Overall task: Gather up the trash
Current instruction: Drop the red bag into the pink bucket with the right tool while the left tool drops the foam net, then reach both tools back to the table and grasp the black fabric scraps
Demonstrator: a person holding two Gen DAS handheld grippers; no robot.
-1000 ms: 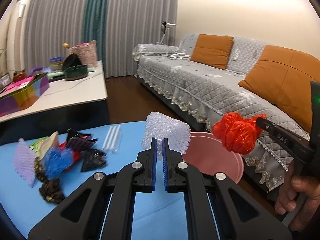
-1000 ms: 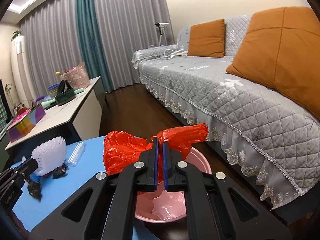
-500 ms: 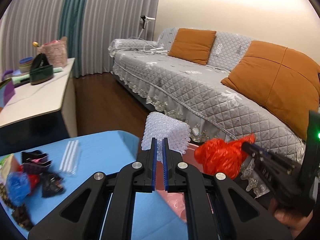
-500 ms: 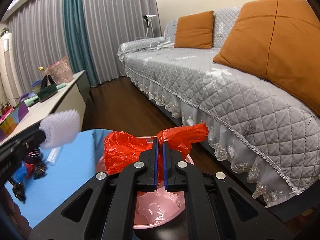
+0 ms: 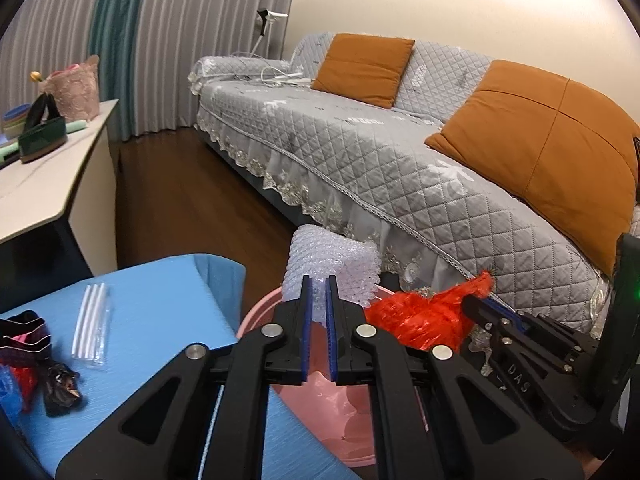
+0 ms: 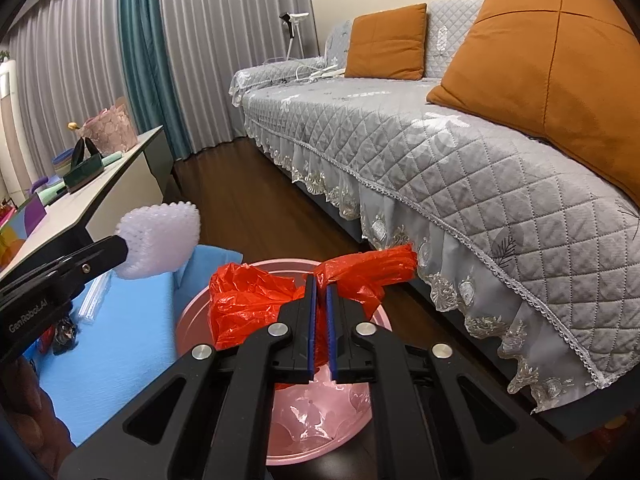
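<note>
My left gripper [image 5: 316, 280] is shut on a white bubble-wrap piece [image 5: 332, 260] and holds it over the rim of a pink basin [image 5: 260, 312]. In the right wrist view the same piece [image 6: 160, 236] hangs left of the basin [image 6: 192, 312]. My right gripper [image 6: 320, 280] is shut on a crumpled red plastic bag [image 6: 248, 300] above the basin; the bag also shows in the left wrist view [image 5: 420, 316]. More trash lies on the blue table [image 5: 160, 312]: dark wrappers [image 5: 28, 336] and a clear packet of white straws [image 5: 90, 316].
A grey quilted sofa [image 5: 400, 160] with orange cushions [image 5: 540, 136] runs along the right, close behind the basin. A white side table [image 5: 52, 168] with a basket and bowls stands at the left. Dark wood floor lies between them.
Both grippers moved right and down toward the basin. The bubble wrap now hangs over the basin's rim and the red bag sits lower above it. Both stay shut.
</note>
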